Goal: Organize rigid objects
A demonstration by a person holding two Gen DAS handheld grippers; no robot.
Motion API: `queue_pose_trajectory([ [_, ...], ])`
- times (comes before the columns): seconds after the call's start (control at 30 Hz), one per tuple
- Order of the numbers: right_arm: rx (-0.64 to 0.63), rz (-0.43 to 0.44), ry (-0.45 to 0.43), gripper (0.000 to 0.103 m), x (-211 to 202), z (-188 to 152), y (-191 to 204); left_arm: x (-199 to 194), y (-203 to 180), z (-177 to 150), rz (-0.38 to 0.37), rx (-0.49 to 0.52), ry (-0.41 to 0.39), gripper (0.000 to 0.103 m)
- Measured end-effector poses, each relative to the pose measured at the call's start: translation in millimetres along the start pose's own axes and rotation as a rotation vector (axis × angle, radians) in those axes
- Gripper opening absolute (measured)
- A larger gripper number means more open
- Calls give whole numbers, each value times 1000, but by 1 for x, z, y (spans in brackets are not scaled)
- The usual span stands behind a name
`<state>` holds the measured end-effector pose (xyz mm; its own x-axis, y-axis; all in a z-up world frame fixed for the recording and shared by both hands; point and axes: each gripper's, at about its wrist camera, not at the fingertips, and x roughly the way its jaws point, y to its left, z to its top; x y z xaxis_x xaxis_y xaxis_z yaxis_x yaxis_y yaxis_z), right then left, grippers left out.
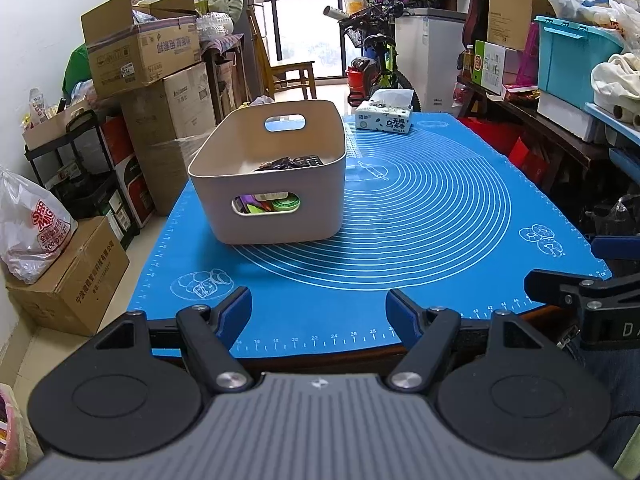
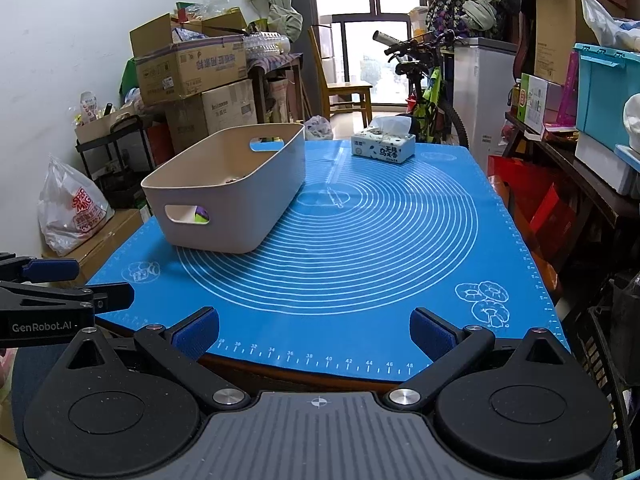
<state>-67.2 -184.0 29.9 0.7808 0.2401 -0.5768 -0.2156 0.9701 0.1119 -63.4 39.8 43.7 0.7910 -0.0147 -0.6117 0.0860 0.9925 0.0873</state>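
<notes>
**Op A:** From my left feed the beige bin point(image 1: 267, 172) stands on the left half of the blue baking mat point(image 1: 440, 208), handle cut-out toward me. Over its rim I see dark items, one gridded like a keypad point(image 1: 308, 160). Through the cut-out there are purple and green pieces point(image 1: 268, 204).

**Op B:** My right feed views that bin point(image 2: 228, 188) from a lower side angle, so the inside is mostly hidden; only a purple and yellow-green scrap shows through the near cut-out point(image 2: 200, 215). What are your fingers doing?

**Op A:** My left gripper point(image 1: 319, 312) hangs over the mat's near edge, fingers spread wide, nothing between the blue pads point(image 1: 236, 312). The other tool sits at my right margin, marked with a partial "D".

**Op B:** Same for my right gripper point(image 2: 314, 334): fingers well apart, empty, over the near edge. Yours appears at my left margin, and I read "GenRobot.AI" point(image 2: 42, 327) on it. I can't judge its fingers from here.

**Op A:** Beyond the bin, the tissue box point(image 1: 384, 118) sits at the mat's far end, printed with Chinese characters. The ruler numbers along the near edge run 20 to 28.

**Op B:** Mine run 30 to 48. Off the table, the white bag point(image 2: 72, 208) has red lettering.
</notes>
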Motion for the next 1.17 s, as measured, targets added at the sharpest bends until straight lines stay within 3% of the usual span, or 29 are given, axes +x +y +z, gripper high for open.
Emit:
queue_pose_trajectory([
  [1.17, 2, 12, 23, 101, 6, -1, 5, 2, 3, -2, 2, -17, 7, 75],
])
